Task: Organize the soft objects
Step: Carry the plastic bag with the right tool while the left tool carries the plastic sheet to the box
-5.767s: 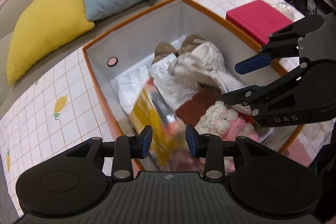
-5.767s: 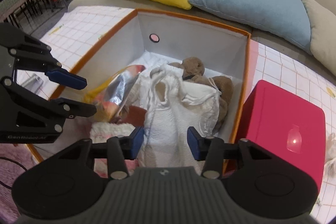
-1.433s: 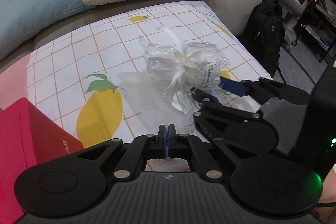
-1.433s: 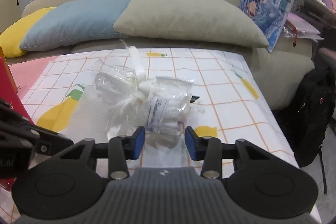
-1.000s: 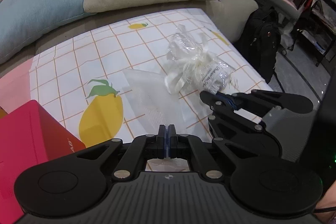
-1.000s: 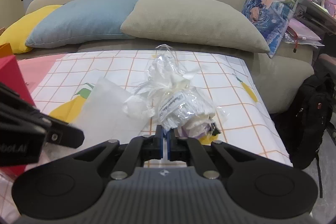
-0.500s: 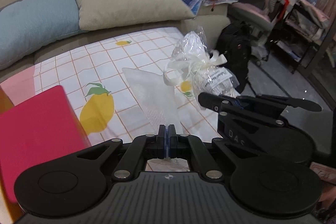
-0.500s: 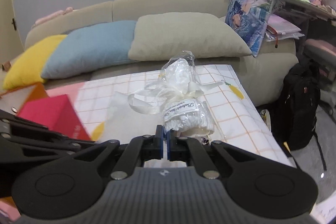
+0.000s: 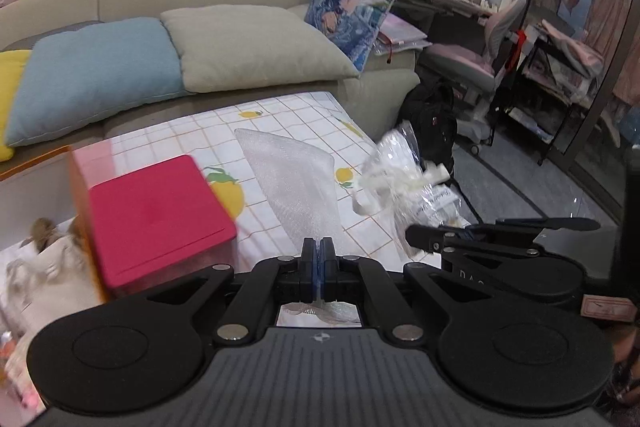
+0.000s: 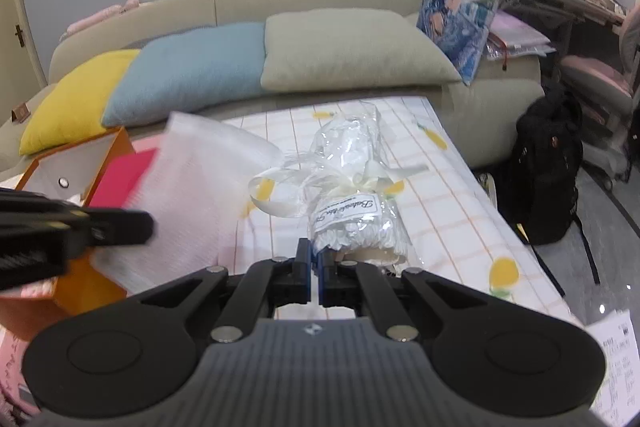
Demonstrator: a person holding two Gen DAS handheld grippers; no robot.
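Observation:
My left gripper (image 9: 319, 259) is shut on a sheet of white foam wrap (image 9: 296, 179) and holds it above the table. The sheet also shows in the right wrist view (image 10: 192, 187). My right gripper (image 10: 314, 263) is shut on a clear plastic bundle tied with a cream ribbon (image 10: 352, 199), lifted off the table; it shows in the left wrist view (image 9: 404, 183) too. The orange storage box (image 9: 80, 199) with soft toys (image 9: 44, 259) inside sits at the left.
A red box (image 9: 156, 215) stands beside the orange box on the lemon-print tablecloth (image 9: 280, 115). A sofa with yellow, blue (image 10: 192, 71) and beige cushions runs behind. A black backpack (image 10: 548, 179) sits on the floor at the right.
Both grippers have risen and swung left with their loads. The orange box and red box have come further into view at the left.

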